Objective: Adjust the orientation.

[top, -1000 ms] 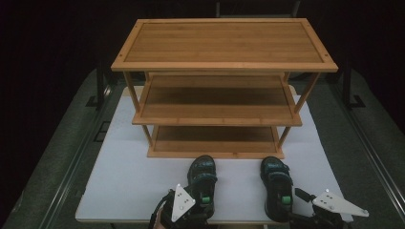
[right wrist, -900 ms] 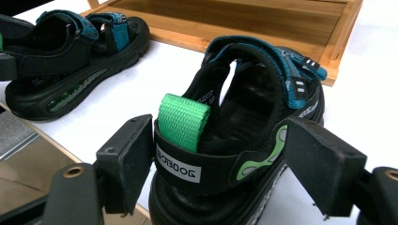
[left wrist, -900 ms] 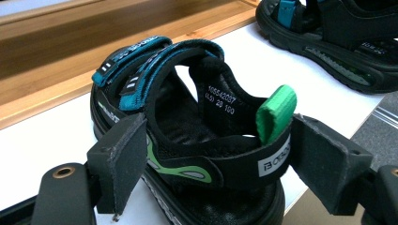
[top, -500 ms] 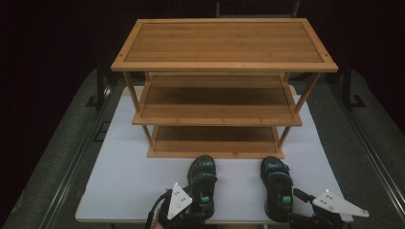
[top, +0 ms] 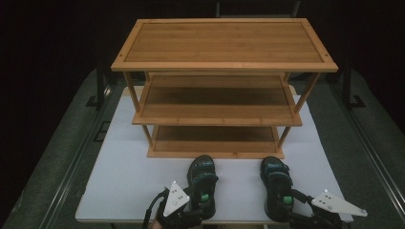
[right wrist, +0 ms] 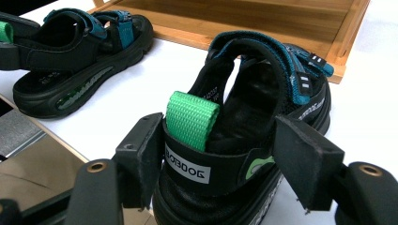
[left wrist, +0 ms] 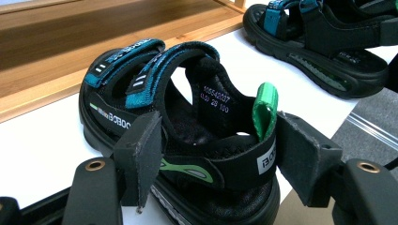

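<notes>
Sandals are flanked at the heel by both grippers. The left sandal (left wrist: 187,136) sits between the pads of the left gripper (left wrist: 213,161); the jaws have just been closing, and both pads appear to meet the heel strap. The right gripper (right wrist: 220,164) straddles the right sandal (right wrist: 244,126), a gap being seen at one pad. Beyond both stands the wooden rack (top: 222,86).

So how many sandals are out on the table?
2. The left sandal and the right sandal stand side by side on the white board, just in front of the wooden rack.
</notes>
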Available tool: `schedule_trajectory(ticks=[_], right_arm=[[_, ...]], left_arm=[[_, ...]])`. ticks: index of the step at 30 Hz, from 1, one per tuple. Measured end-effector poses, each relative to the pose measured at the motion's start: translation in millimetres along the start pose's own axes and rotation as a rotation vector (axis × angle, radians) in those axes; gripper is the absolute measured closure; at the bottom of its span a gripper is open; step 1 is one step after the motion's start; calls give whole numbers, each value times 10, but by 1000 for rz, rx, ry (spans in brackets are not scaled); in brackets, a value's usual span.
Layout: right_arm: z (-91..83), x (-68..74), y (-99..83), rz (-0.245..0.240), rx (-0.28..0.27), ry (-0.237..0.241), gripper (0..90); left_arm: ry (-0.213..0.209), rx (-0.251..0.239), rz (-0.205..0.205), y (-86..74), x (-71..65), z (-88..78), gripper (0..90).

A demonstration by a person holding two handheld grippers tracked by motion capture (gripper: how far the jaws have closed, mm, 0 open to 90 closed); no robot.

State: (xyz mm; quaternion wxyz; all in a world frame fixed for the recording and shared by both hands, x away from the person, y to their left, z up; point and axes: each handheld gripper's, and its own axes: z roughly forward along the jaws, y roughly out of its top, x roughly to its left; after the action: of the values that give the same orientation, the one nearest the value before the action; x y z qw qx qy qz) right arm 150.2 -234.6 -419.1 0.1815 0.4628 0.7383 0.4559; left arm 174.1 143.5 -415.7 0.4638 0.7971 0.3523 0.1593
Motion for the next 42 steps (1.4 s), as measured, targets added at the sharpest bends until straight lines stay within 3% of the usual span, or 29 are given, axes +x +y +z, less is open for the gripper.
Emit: schedule_trajectory(ticks=[10,21,26,33,42], right_arm=[[-13,-11,-5,6,1,-1,403],[-56,-48,-27,-4,0,-40,682],[-43,-65,-26,-25,-1,-52,770],[-23,-8,-9,-106,-14,-85,796],[-64,35,20,-129,-57,-88,800]], left_arm=[[-21,-13,-8,-22,39,-22,442],[-22,-30,12,-72,108,-84,675],[-40,-49,-10,-97,143,-77,736],[-39,-90,-17,-96,172,-71,775],[-27,-142,-8,-38,205,-131,791]])
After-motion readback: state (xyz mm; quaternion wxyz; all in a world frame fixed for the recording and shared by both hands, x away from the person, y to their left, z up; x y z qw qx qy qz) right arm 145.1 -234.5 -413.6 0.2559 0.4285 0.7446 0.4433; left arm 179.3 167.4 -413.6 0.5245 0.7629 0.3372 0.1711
